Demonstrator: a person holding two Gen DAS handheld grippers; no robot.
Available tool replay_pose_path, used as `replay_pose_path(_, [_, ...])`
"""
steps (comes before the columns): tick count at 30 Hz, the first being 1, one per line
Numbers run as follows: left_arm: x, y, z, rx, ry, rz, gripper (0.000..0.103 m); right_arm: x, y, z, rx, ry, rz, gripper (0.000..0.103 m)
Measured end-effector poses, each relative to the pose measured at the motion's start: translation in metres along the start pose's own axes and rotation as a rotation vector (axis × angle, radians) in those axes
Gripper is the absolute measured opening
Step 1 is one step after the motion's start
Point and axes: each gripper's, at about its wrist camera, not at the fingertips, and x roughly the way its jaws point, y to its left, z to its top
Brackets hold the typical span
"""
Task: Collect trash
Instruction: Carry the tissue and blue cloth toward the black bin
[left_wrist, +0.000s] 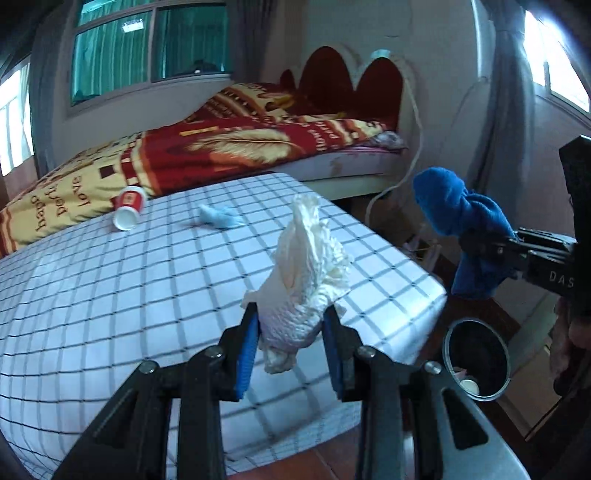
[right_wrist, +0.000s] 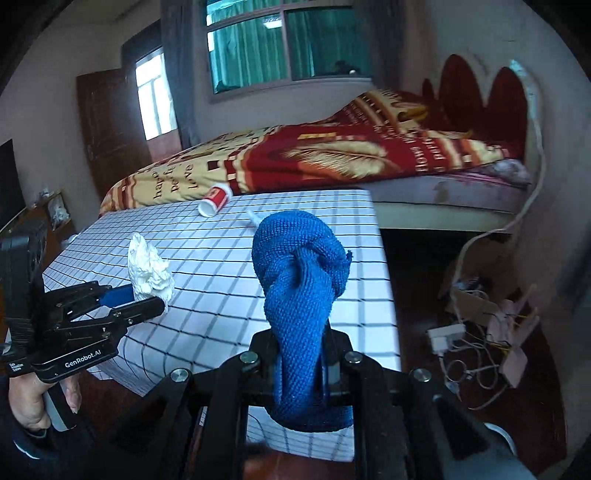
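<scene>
Currently, step: both hands are carrying picked-up items toward the bin, judging by the loads and the bin's place.
Left gripper (left_wrist: 291, 334): fingers closed on a crumpled white paper tissue (left_wrist: 308, 280), which stands up above the blue pads and hangs a little below them.
Right gripper (right_wrist: 301, 354): fingers clamped tight on a knotted blue knitted cloth (right_wrist: 301, 280), the knot well above the grip.
Bin: a round black waste bin with a shiny rim (left_wrist: 476, 360) stands on the floor just off the near right corner of the worktop; something pale lies inside.
Worktop: a white cloth with a dark grid (left_wrist: 110, 295) covers it.
Trash left: a red and white paper cup on its side (left_wrist: 127, 208) lies at the far left; a small crumpled pale blue scrap (left_wrist: 219, 218) lies near the far middle.
Behind: a bed with a red and yellow patterned blanket (left_wrist: 221, 147).
Doing it well: bring the tissue over the bin's mouth, low and centred, before letting go, since light paper drifts.
Order: I would empty one hand at a time, as the opening looks narrow for two grippers.
Risk: the cloth's dangling tail could catch the rim, so centre the whole bundle first.
Afterwards: the cup and scrap need a reach to the far side.
</scene>
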Motion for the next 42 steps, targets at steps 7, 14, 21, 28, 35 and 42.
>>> replay_pose_path(7, [-0.002,-0.04,-0.001,0.017,0.0,-0.057,0.035,-0.027,-0.035,-0.024,0.022,0.002,-0.072,0.015])
replay_pose_path(14, [0.002,-0.074,-0.002,0.079,0.009,-0.083,0.035,-0.048,-0.07,-0.047,0.076,-0.017,-0.119,0.015])
replay_pose_path(21, [0.01,-0.109,-0.002,0.12,0.022,-0.127,0.035,-0.061,-0.099,-0.064,0.134,-0.028,-0.158,0.015])
replay_pose_path(28, [0.017,-0.145,-0.002,0.16,0.034,-0.177,0.035,-0.074,-0.121,-0.078,0.174,-0.025,-0.196,0.015])
replay_pose_path(35, [0.03,-0.173,-0.002,0.2,0.052,-0.214,0.035,-0.085,-0.142,-0.096,0.204,-0.01,-0.248,0.015])
replay_pose_path(42, [0.044,-0.204,-0.008,0.233,0.082,-0.264,0.035,-0.097,-0.168,-0.121,0.241,0.018,-0.305,0.015])
